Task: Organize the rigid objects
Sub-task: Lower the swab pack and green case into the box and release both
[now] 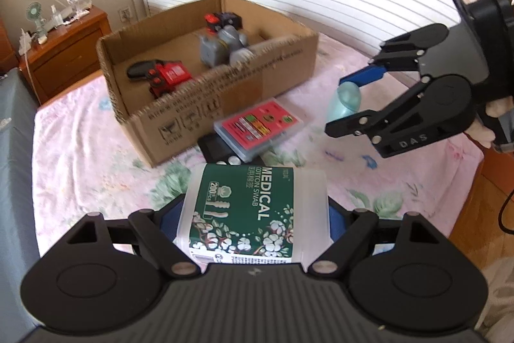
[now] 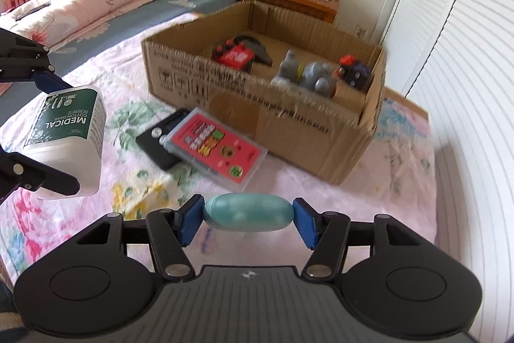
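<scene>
Three toys already sit in the cardboard box [image 2: 289,130]: a red and black toy vehicle [image 1: 162,76] at its left end, a grey toy vehicle [image 2: 305,76] in the middle, a small black and red toy [image 2: 351,71] at the far right corner. Count is a judgement; blur could hide more.

Two items are in hand, not yet boxed:
- left gripper [image 1: 253,214]: fingers clamped on the sides of the medical cotton swab tub [image 1: 253,208], white plastic with a green label. Held clear of the bedspread, near-left of the box.
- right gripper [image 2: 247,219]: blue pads pressing both ends of a teal egg-shaped object [image 2: 249,211], held crosswise. Also off the bedspread, near side of the box.

Two items are left on the floral bedspread [image 2: 385,182], just in front of the box's near wall: a clear flat case with a pink card [image 2: 215,147], lying partly on top of a black flat device [image 2: 157,143] with round buttons. Can't tell what the device is.

My read: roughly halfway. Both held items need carrying over the near wall and letting go inside; free floor looks available at the near side of the box. Then one more trip for the case and the device. The case overlaps the device, so it likely goes first.
</scene>
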A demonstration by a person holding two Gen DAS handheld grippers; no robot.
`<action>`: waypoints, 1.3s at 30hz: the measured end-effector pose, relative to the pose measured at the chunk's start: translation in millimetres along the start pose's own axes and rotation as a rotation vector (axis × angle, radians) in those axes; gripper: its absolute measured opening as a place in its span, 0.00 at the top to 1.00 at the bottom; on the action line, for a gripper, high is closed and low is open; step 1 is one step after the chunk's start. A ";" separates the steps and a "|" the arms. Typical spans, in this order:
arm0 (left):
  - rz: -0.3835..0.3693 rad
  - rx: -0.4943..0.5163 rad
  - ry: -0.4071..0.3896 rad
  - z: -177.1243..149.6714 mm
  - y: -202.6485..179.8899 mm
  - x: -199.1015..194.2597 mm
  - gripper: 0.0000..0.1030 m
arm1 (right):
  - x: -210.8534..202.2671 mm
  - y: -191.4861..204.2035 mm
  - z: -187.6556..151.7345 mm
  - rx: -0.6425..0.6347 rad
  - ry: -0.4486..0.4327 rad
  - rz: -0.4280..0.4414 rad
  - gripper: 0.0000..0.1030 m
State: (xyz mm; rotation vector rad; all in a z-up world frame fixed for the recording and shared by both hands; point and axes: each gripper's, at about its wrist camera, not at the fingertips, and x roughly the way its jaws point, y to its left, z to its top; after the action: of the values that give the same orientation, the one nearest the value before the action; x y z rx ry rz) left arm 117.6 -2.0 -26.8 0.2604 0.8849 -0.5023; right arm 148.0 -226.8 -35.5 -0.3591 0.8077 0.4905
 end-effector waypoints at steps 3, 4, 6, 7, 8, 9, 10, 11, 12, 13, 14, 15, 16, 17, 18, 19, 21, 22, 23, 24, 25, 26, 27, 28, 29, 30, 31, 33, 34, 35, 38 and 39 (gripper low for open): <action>0.019 -0.006 -0.020 9.2 5.7 -4.2 0.19 | -2.6 -2.6 7.9 -0.001 -0.013 -0.006 0.37; 0.023 -0.005 -0.029 12.0 7.0 -5.9 0.19 | -3.6 -3.8 10.6 0.000 -0.019 -0.009 0.37; 0.028 -0.001 -0.041 19.2 10.2 -8.3 0.19 | -6.4 -6.7 16.5 -0.002 -0.029 -0.011 0.37; 0.031 0.001 -0.049 23.1 11.7 -10.0 0.19 | -8.4 -7.9 20.0 -0.005 -0.039 -0.017 0.37; 0.036 0.002 -0.055 27.1 13.3 -11.2 0.19 | -10.7 -10.1 24.6 -0.007 -0.049 -0.023 0.37; 0.041 0.004 -0.062 31.3 15.2 -12.2 0.19 | -12.9 -12.4 28.2 -0.008 -0.058 -0.025 0.37; 0.047 0.006 -0.069 36.2 17.3 -12.9 0.19 | -14.7 -15.1 33.3 -0.007 -0.070 -0.030 0.37; 0.052 0.008 -0.075 40.7 19.3 -13.4 0.19 | -17.1 -19.0 38.9 -0.002 -0.082 -0.035 0.37; 0.059 0.009 -0.082 45.5 21.6 -13.9 0.19 | -19.1 -22.6 44.1 0.002 -0.092 -0.040 0.37; 0.066 0.009 -0.088 50.2 24.0 -14.5 0.19 | -20.4 -26.4 49.6 0.006 -0.105 -0.049 0.37; 0.073 0.009 -0.094 55.3 26.8 -14.3 0.19 | -20.7 -31.1 56.8 0.015 -0.116 -0.058 0.37; 0.081 0.006 -0.100 61.9 30.6 -13.4 0.19 | -20.4 -34.5 62.1 0.023 -0.122 -0.063 0.37; 0.086 0.003 -0.104 66.6 33.9 -12.3 0.19 | -18.9 -39.3 68.4 0.037 -0.129 -0.069 0.37; 0.091 -0.001 -0.108 72.1 37.2 -11.0 0.19 | -16.2 -44.2 75.0 0.050 -0.135 -0.073 0.37; 0.095 -0.009 -0.112 78.4 41.4 -9.0 0.19 | -12.7 -48.1 80.3 0.058 -0.137 -0.076 0.37; 0.099 -0.016 -0.112 84.6 45.7 -6.4 0.19 | -7.3 -52.1 86.3 0.066 -0.138 -0.088 0.37; 0.105 -0.039 -0.115 97.5 55.2 -0.8 0.19 | 4.6 -58.0 94.9 0.080 -0.127 -0.106 0.37; 0.106 -0.053 -0.115 103.2 60.0 2.1 0.19 | 9.7 -60.2 97.6 0.090 -0.121 -0.109 0.37; 0.107 -0.065 -0.114 108.3 63.9 5.5 0.19 | 16.7 -63.5 100.5 0.102 -0.112 -0.107 0.37; 0.111 -0.071 -0.115 114.2 68.1 9.2 0.19 | 21.6 -65.7 102.2 0.109 -0.107 -0.106 0.37; 0.121 -0.075 -0.116 119.7 71.5 13.0 0.19 | 27.3 -68.2 103.2 0.120 -0.100 -0.106 0.37; 0.132 -0.076 -0.114 124.6 74.0 16.3 0.19 | 33.2 -71.0 104.4 0.133 -0.091 -0.109 0.37; 0.141 -0.077 -0.114 129.8 76.2 20.2 0.19 | 37.4 -72.8 104.5 0.139 -0.086 -0.112 0.37; 0.144 -0.080 -0.113 134.5 78.5 24.2 0.19 | 41.9 -74.7 104.6 0.143 -0.080 -0.112 0.37; 0.143 -0.087 -0.111 139.7 80.8 28.3 0.19 | 44.6 -75.0 103.6 0.147 -0.074 -0.109 0.37; 0.138 -0.092 -0.110 144.2 82.2 31.7 0.19 | 45.7 -75.9 102.7 0.153 -0.076 -0.106 0.36; 0.133 -0.095 -0.110 148.9 84.0 34.9 0.19 | 46.2 -75.9 102.3 0.157 -0.085 -0.103 0.34; 0.130 -0.096 -0.103 157.1 85.0 42.5 0.19 | 42.3 -77.5 99.9 0.175 -0.108 -0.095 0.21; 0.131 -0.094 -0.098 161.2 85.1 46.9 0.19 | 39.7 -78.4 98.2 0.188 -0.119 -0.089 0.17; 0.131 -0.091 -0.094 164.9 85.9 51.4 0.19 | 37.8 -79.0 97.2 0.198 -0.127 -0.083 0.10; 0.130 -0.091 -0.084 175.5 85.6 64.0 0.19 | 28.3 -77.3 89.0 0.214 -0.141 -0.083 0.00; 0.128 -0.096 -0.080 178.8 86.1 68.7 0.19 | 25.3 -75.9 86.1 0.217 -0.142 -0.088 0.00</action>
State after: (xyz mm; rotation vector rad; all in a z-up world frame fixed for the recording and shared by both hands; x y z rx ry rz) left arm 318.7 -24.5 29.5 0.2069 0.8060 -0.3479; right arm 255.6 -241.1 9.6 -0.1563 0.6961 0.3378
